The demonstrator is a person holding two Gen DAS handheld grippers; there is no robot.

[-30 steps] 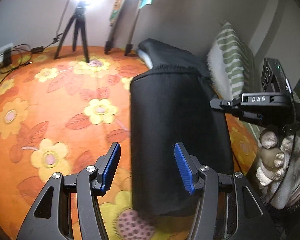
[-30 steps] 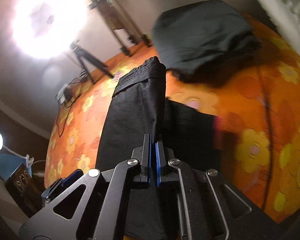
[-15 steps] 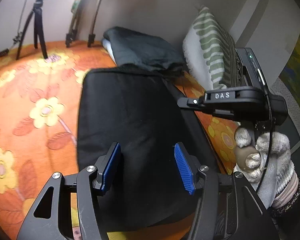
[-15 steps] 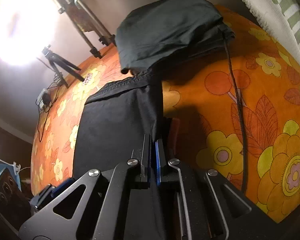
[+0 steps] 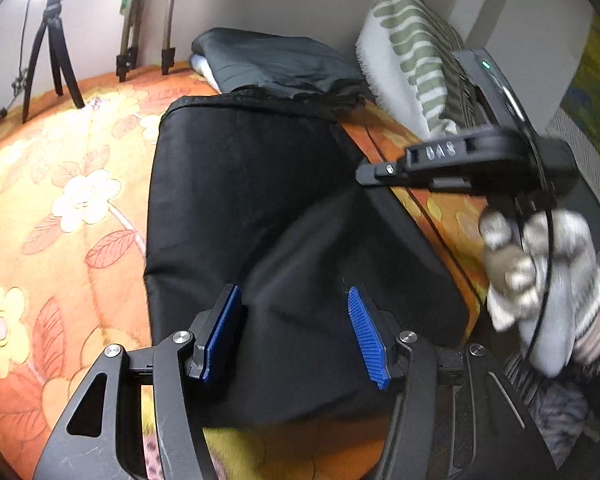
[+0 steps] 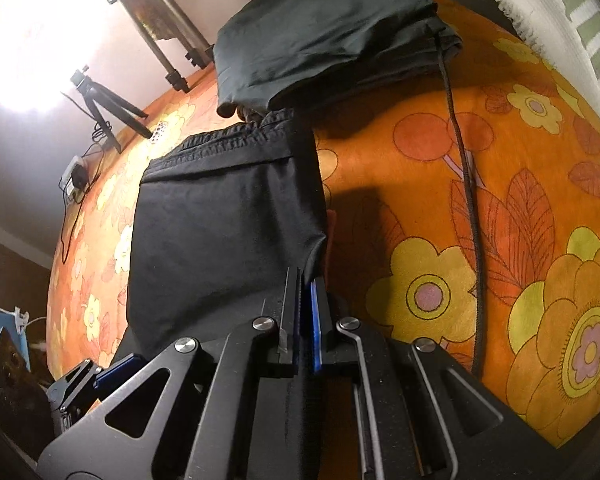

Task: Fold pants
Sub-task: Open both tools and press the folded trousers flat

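Pants (image 5: 268, 208) now lower, flatter on bedspread (image 6: 500, 208); right gripper (image 6: 305, 312) jaws clamped on them; left gripper (image 5: 296, 332) jaws apart

We see a bed covered by an orange floral bedspread (image 6: 480, 208), printed with yellow flowers and red leaves. Directly on it lie the black pants (image 5: 252, 208), folded flat, their elastic waistband toward the far wall. Just beyond the waistband sits a pile of dark grey-green folded garments (image 6: 324, 36), touching the pants. We note a black cord (image 6: 466, 184) trailing from that pile across the bedspread. At the far edge stand a small black tripod (image 5: 50, 48) and the feet of two larger stands (image 5: 144, 56). A green-and-white striped cushion (image 5: 412, 52) leans at the right side.
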